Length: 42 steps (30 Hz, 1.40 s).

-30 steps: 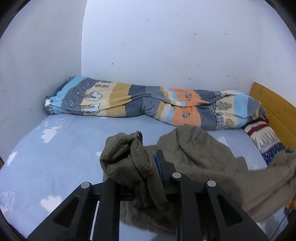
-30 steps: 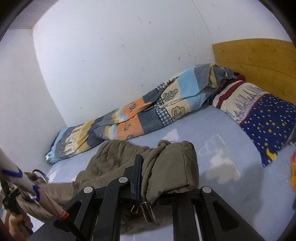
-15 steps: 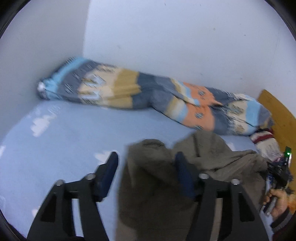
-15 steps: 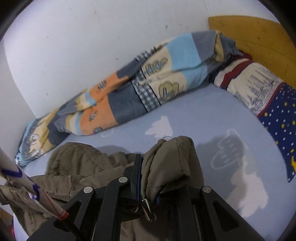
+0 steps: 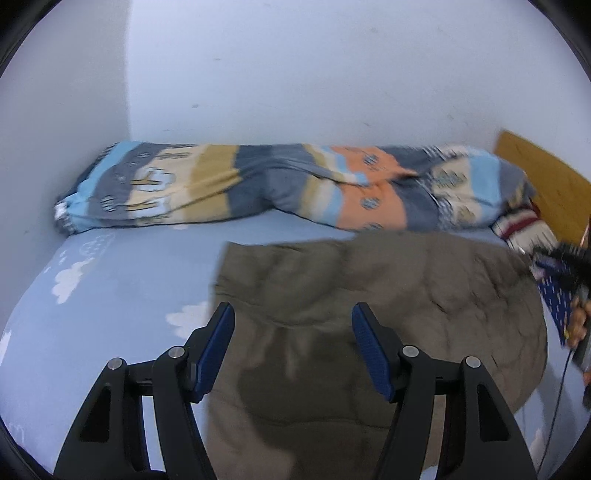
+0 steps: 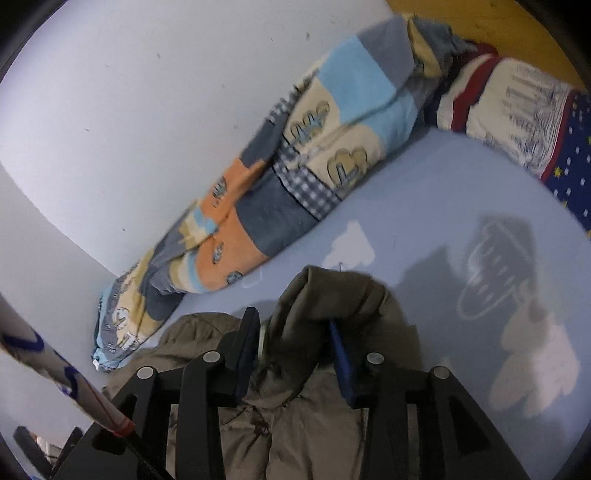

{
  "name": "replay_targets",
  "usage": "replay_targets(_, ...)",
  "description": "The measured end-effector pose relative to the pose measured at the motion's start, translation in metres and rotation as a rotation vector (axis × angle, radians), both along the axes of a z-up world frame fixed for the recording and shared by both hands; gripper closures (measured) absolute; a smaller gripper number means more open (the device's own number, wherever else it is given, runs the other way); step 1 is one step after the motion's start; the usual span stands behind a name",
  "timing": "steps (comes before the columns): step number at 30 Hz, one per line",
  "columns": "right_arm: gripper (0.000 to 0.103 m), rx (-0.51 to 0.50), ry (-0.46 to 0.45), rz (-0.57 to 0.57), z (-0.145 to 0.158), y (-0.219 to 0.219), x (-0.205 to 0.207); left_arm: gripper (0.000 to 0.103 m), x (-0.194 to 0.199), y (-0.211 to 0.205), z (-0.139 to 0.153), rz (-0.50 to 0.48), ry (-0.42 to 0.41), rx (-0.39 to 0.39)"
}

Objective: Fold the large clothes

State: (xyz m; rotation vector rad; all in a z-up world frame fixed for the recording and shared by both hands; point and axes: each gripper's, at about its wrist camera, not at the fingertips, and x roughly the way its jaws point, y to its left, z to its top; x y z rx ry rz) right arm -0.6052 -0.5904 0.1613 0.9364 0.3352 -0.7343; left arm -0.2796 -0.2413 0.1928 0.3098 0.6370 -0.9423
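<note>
The olive jacket (image 5: 369,314) lies spread on the bed (image 5: 122,295), at 6 o'clock from the rolled quilt (image 5: 280,184); the left gripper (image 5: 293,343) hovers over it, fingers wide apart, holding nothing; the right gripper (image 6: 293,354) is opening, a jacket fold bunched between its fingers, whether pinched unclear

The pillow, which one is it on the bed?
Find the wooden headboard at the bed's end. The pillow lies against it, beside the striped quilt. Only it has navy fabric with stars and a red-edged white panel.
</note>
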Motion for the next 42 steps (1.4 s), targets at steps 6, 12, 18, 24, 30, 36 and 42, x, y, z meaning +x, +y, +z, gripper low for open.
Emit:
replay_targets(6, 0.056, -0.142, 0.078, 0.084, 0.018, 0.032, -0.005, 0.038, -0.030, -0.035, -0.026, -0.066, 0.000, 0.059)
replay_targets(12, 0.056, -0.264, 0.277, 0.274, -0.012, 0.078, 0.057, 0.038, -0.036, -0.088, -0.064, -0.063, -0.032, 0.163)
replay_targets(18, 0.055, -0.254, 0.431, 0.286, -0.060, 0.061, 0.103, 0.031, -0.002, -0.125, -0.093, -0.011, 0.057, 0.228)
replay_targets(24, 0.052, -0.142, 0.435, 0.312, -0.094, 0.026, 0.119, 0.023, 0.013, -0.150, -0.117, -0.002, 0.091, 0.256)
replay_targets(30, 0.053, -0.096, 0.470, 0.291, -0.093, 0.024, 0.119, 0.024, 0.007, -0.146, -0.109, 0.021, 0.102, 0.274)
replay_targets(36, 0.052, -0.169, 0.328, 0.279, -0.036, 0.080, 0.065, 0.024, -0.035, -0.065, -0.072, 0.009, 0.054, 0.192)
replay_targets(42, 0.052, -0.148, 0.266, 0.285, -0.021, 0.159, 0.034, 0.024, -0.064, 0.004, -0.059, 0.053, 0.044, 0.168)
